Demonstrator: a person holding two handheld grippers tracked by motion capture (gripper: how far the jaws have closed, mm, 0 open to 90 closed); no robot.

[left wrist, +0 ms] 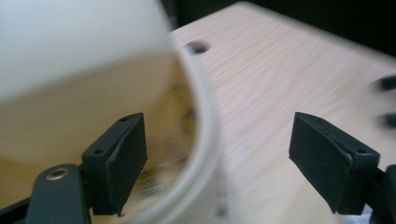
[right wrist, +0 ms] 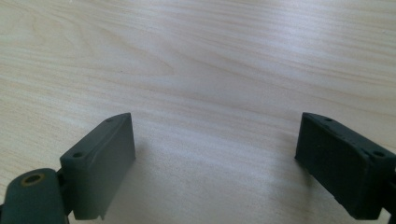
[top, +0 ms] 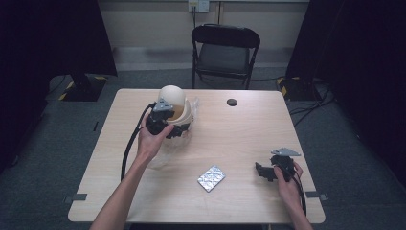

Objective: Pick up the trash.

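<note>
On the pale wooden table (top: 239, 139), the left gripper (top: 178, 128) sits at a round cream-coloured container with a domed lid (top: 172, 98), which stands toward the far left of the tabletop with clear crinkled plastic wrap (top: 194, 108) bunched around its base. The person's left hand (top: 152, 139) holds the black tool body just in front of the container, on the near side.

In the left gripper view, the container's pale curved rim (left wrist: 205, 140) runs down between the two black jaws. One jaw lies over the tan inside of the rim and the other stands well apart over bare wood, so the rim is straddled rather than pinched. The jaws are spread with a wide gap, and neither pad visibly presses on the rim. The picture is blurred close to the rim, so I cannot tell whether the inner jaw touches it.

The right gripper (top: 260, 170) rests low over the near right part of the table, held by the right hand (top: 288, 184), well apart from the container. Its jaws are released, wide apart, with bare wood grain (right wrist: 210, 93) between them.

A flat silver foil packet (top: 211, 178) lies on the table between the two hands, nearer the front edge. A small dark round hole (top: 232, 102) sits in the far part of the tabletop, also seen in the left gripper view (left wrist: 198, 46).
</note>
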